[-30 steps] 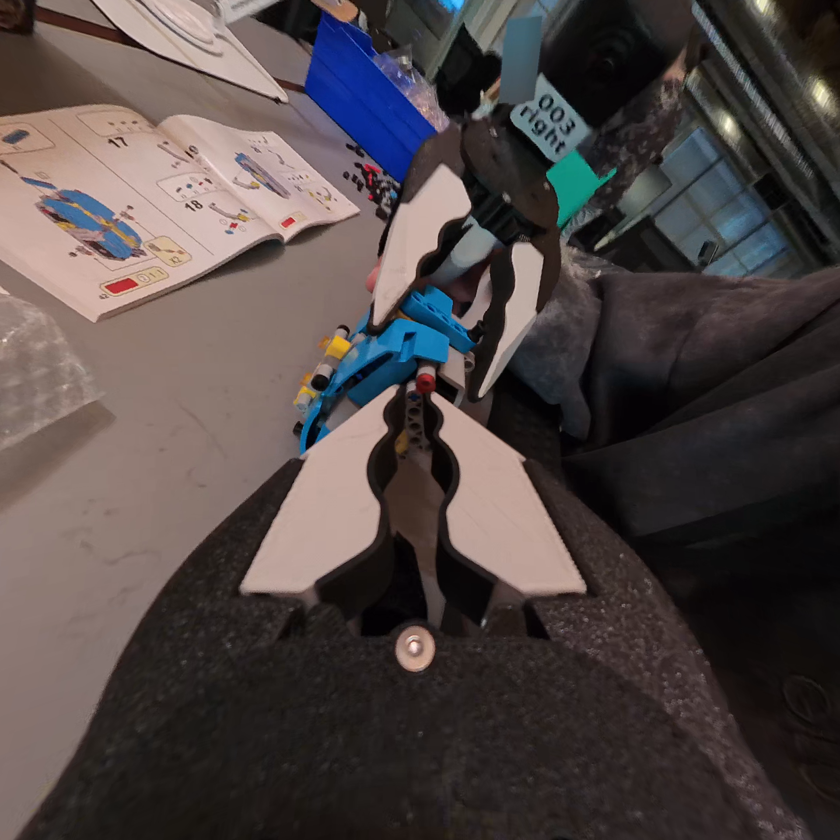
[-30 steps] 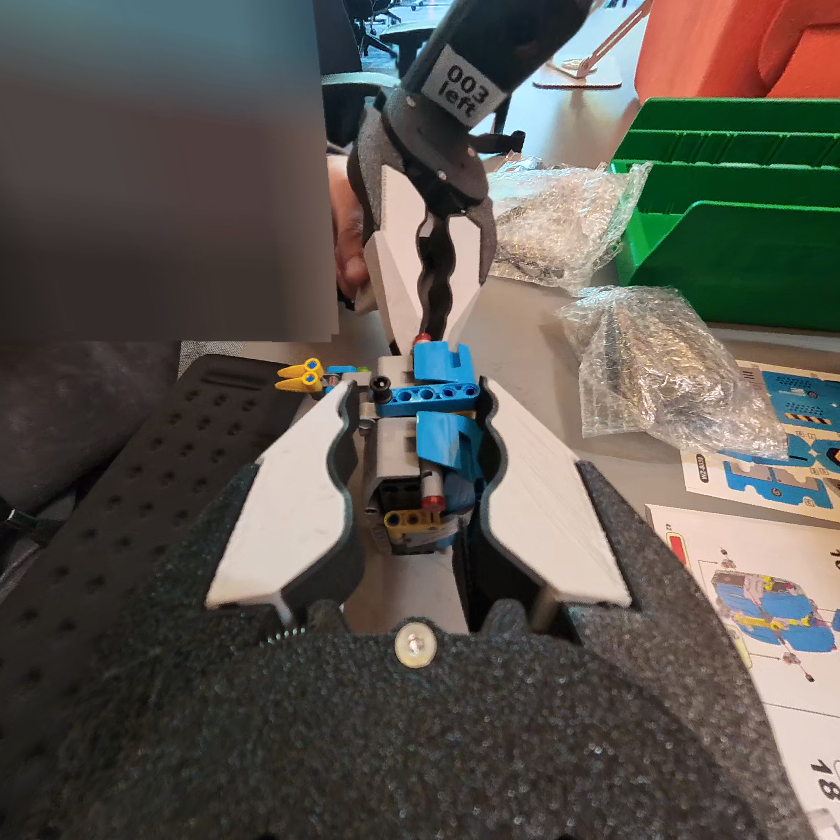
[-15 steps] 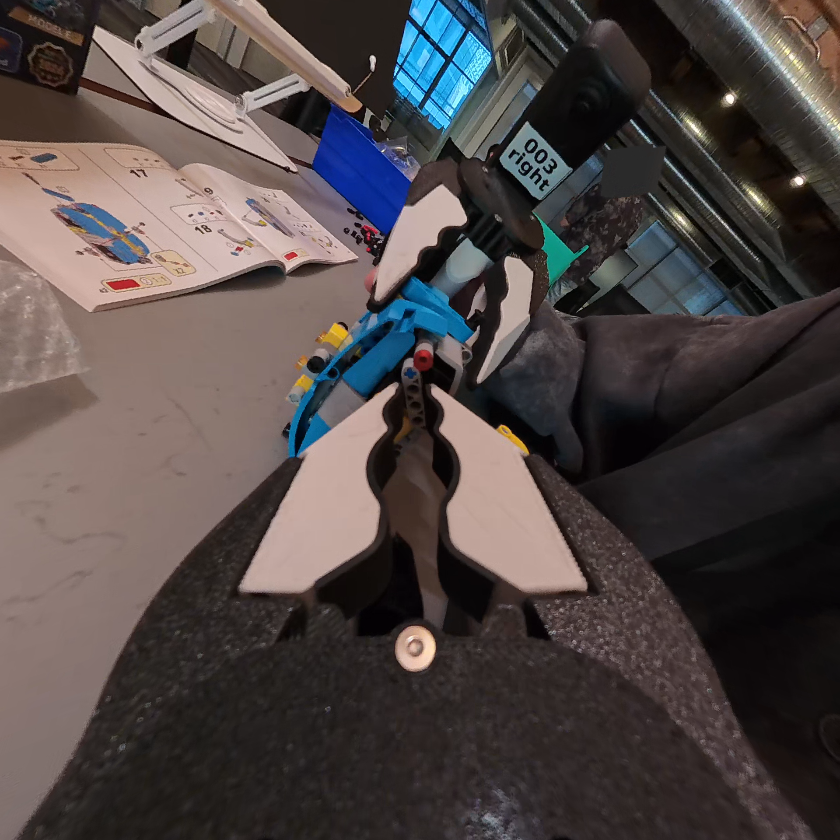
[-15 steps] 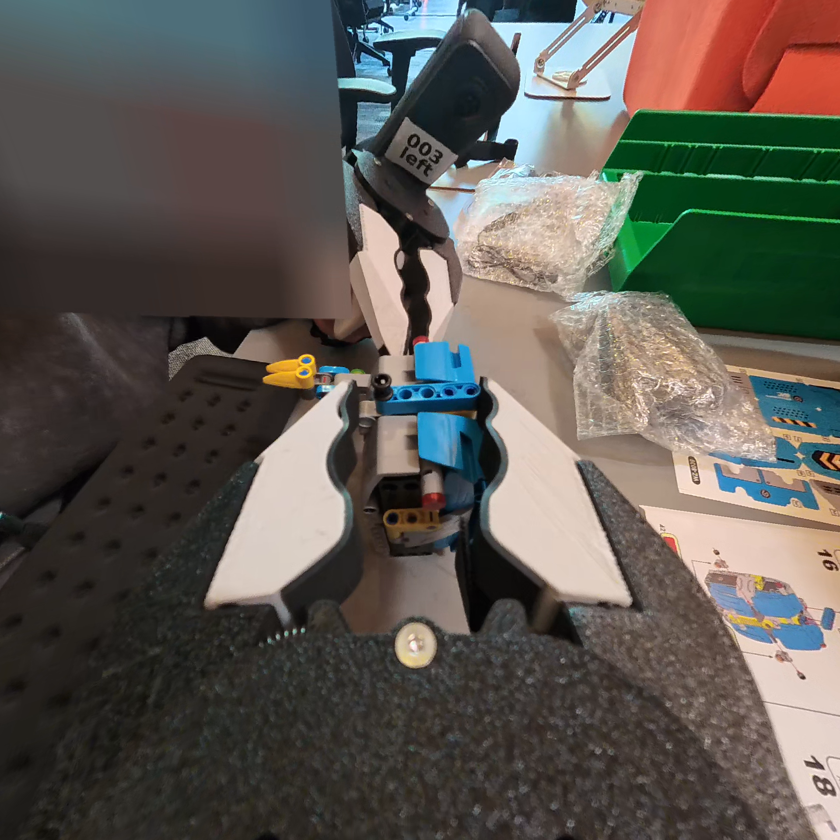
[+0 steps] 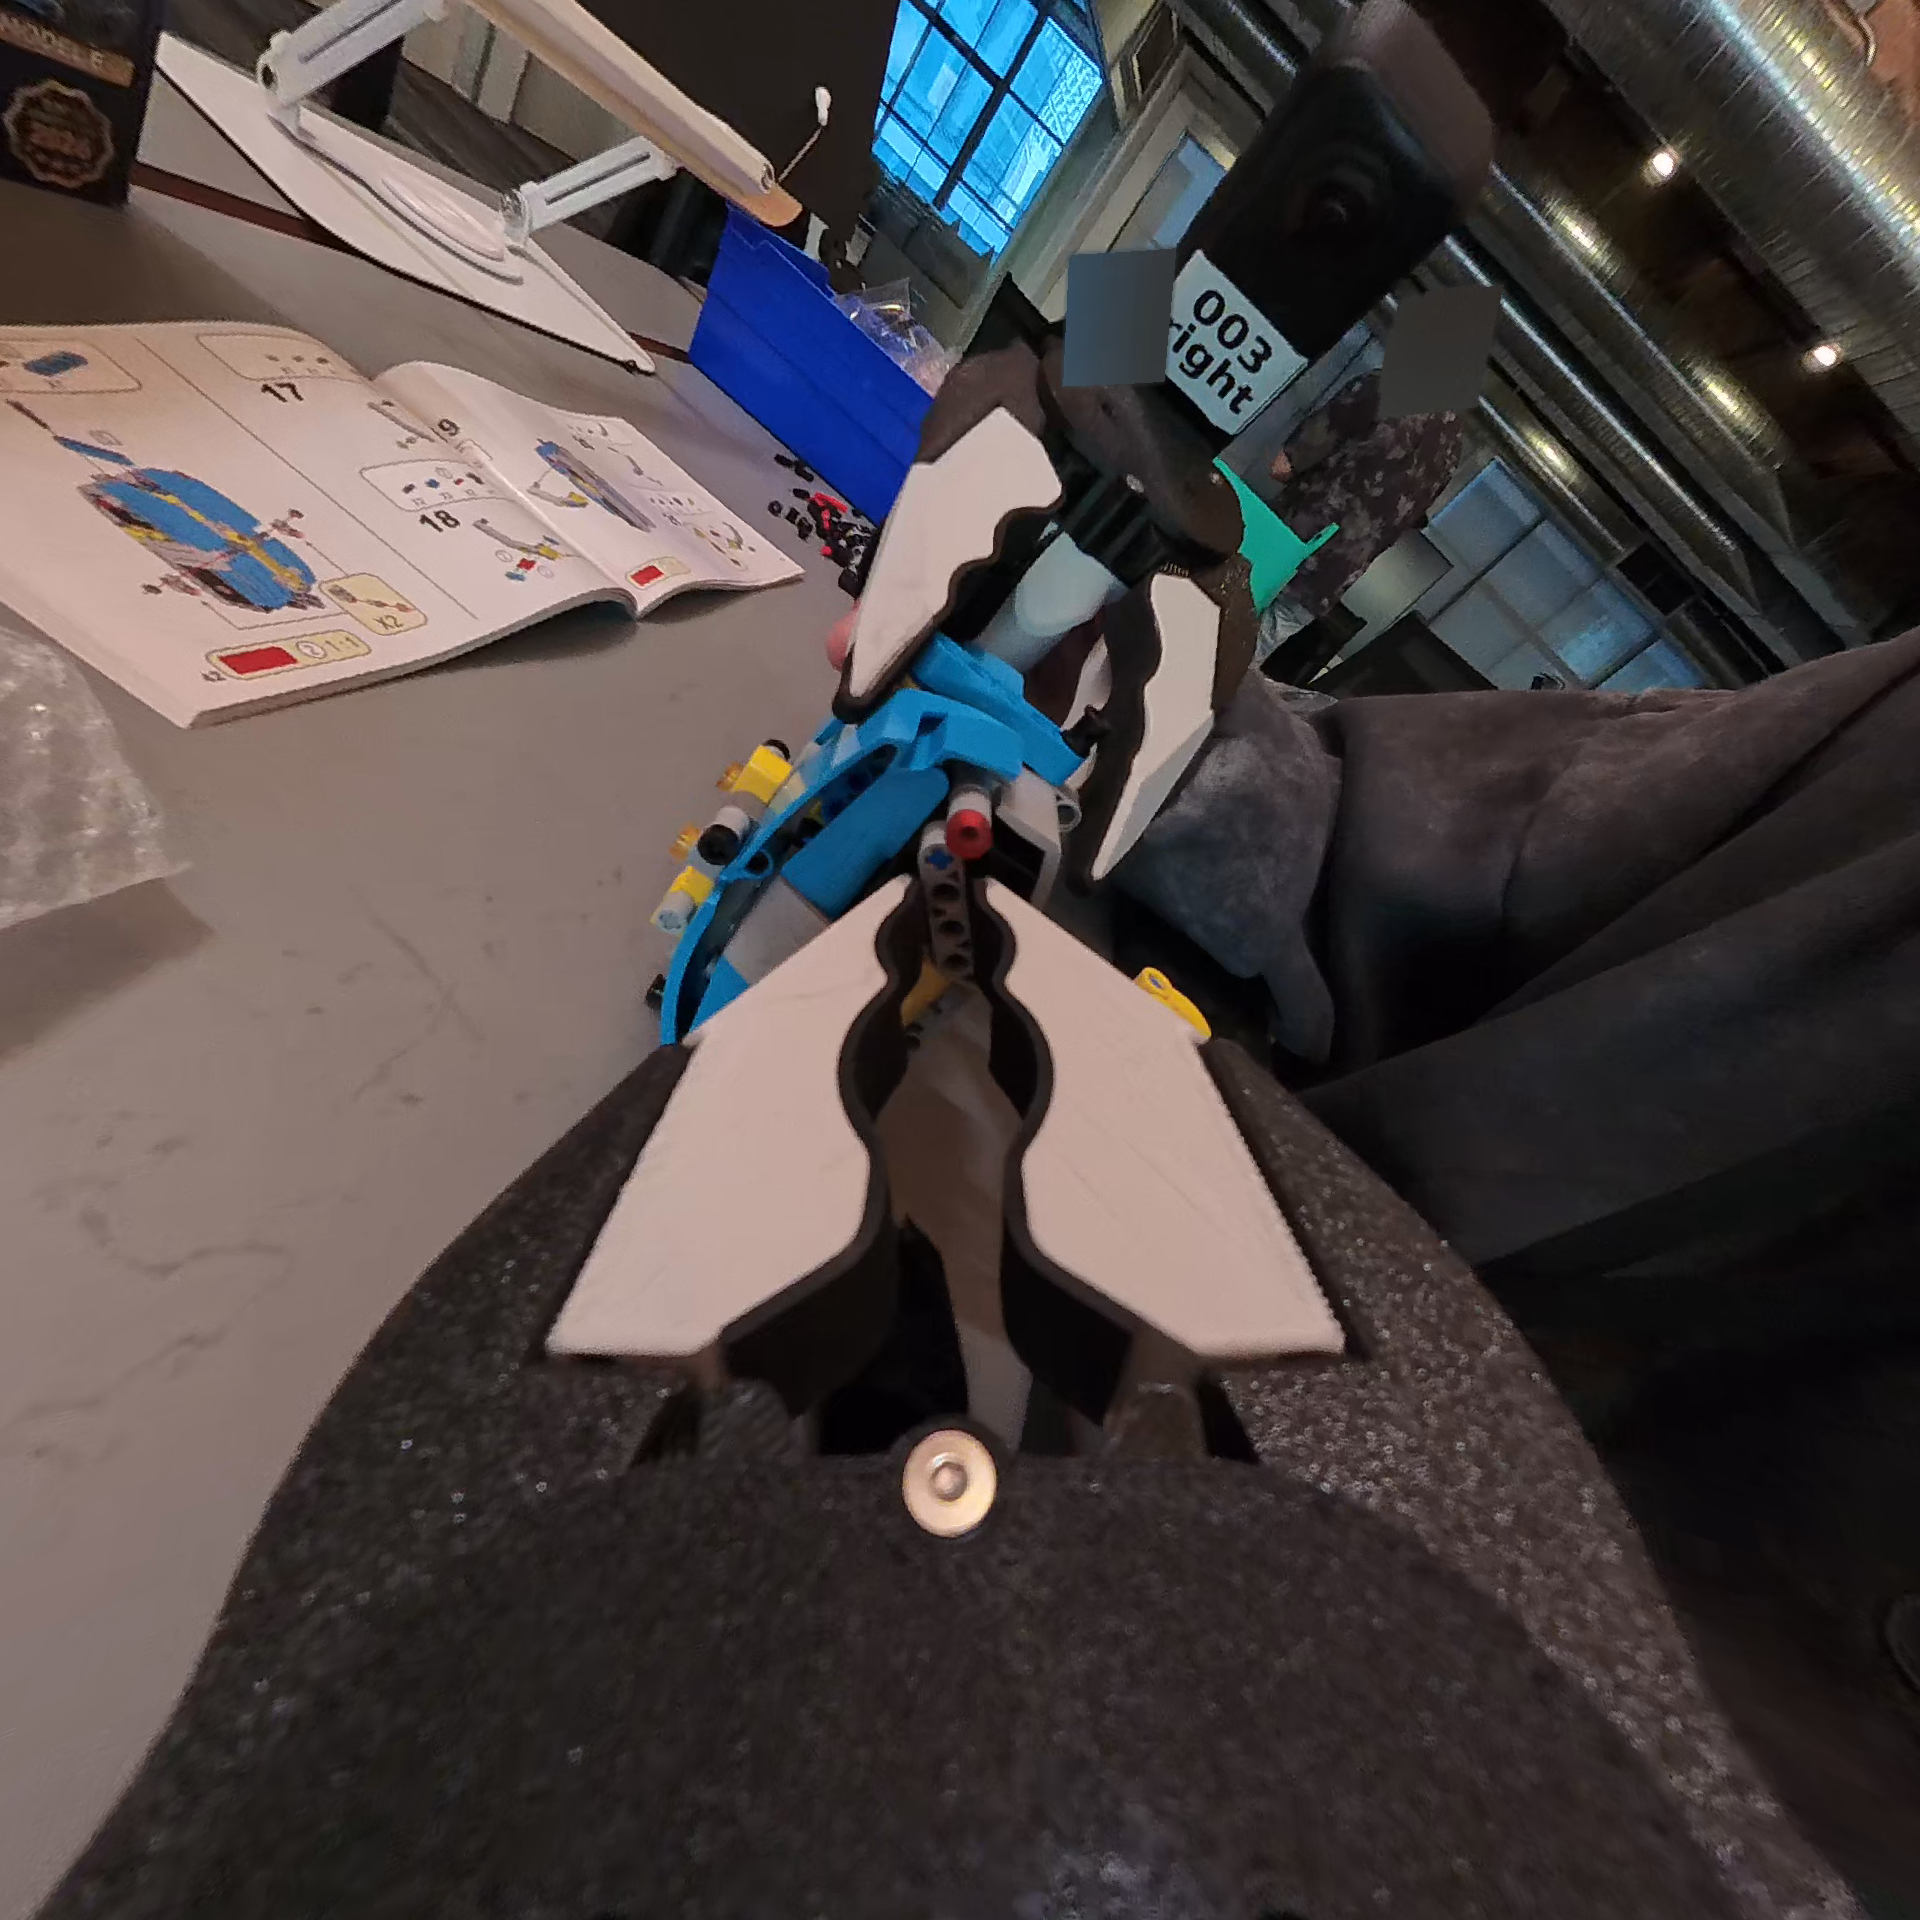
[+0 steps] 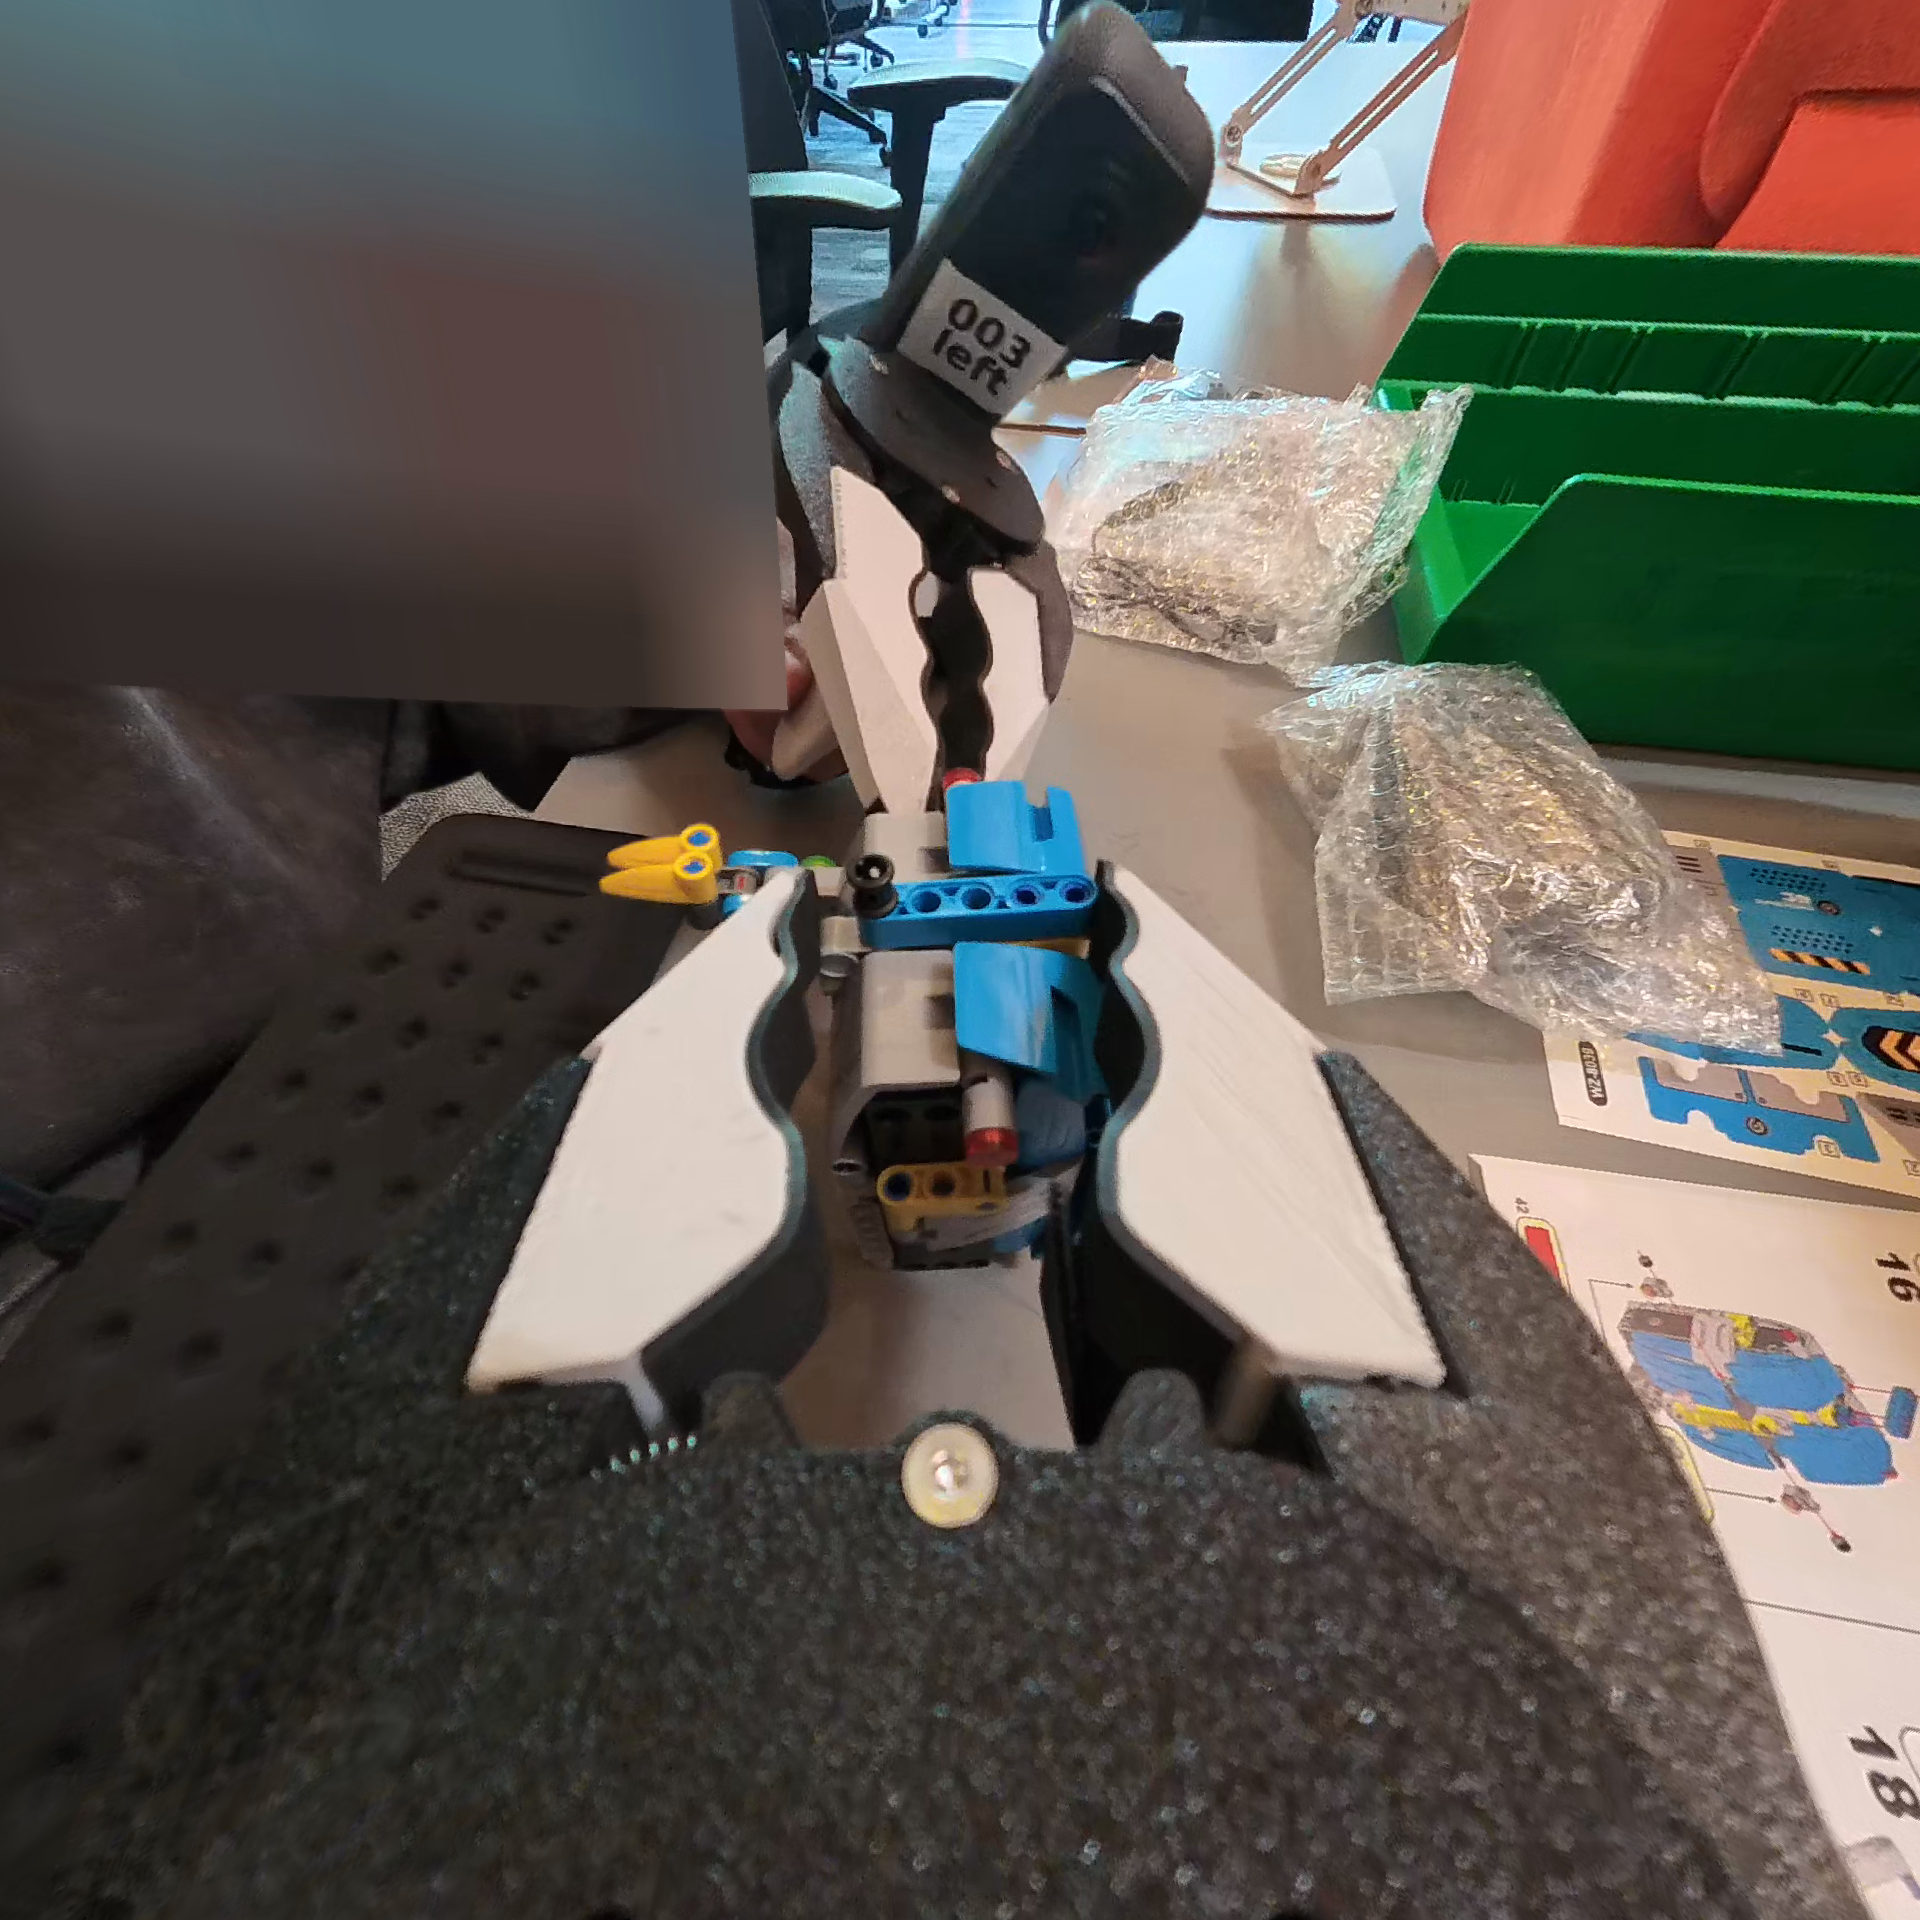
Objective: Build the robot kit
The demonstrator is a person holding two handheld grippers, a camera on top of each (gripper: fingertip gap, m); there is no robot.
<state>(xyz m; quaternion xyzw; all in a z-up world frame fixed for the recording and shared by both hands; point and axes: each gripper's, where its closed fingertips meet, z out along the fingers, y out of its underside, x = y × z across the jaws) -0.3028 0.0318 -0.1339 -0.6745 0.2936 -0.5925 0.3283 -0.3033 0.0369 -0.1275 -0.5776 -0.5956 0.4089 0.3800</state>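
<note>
— What have I got? My left gripper (image 5: 948,914) pinches a thin dark beam on the brick model (image 6: 966,1049), held above the table edge (image 5: 312,987); my right gripper (image 6: 951,904) clamps its body.

— Twist either and I'd guess the beam pops off.

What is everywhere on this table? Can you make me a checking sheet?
Surface: grey table, scuffed.
Job's things: blue, grey and yellow brick-built model; thin dark grey holed beam on it.
Clutter: open instruction booklet, two bubble-wrap bags, sticker sheet, small loose pieces.
Grippers: left gripper shut on the beam; right gripper shut around the model.
Cables: nothing seen.
Surroundings: green bins, blue bin, orange sofa, black perforated panel.
</note>
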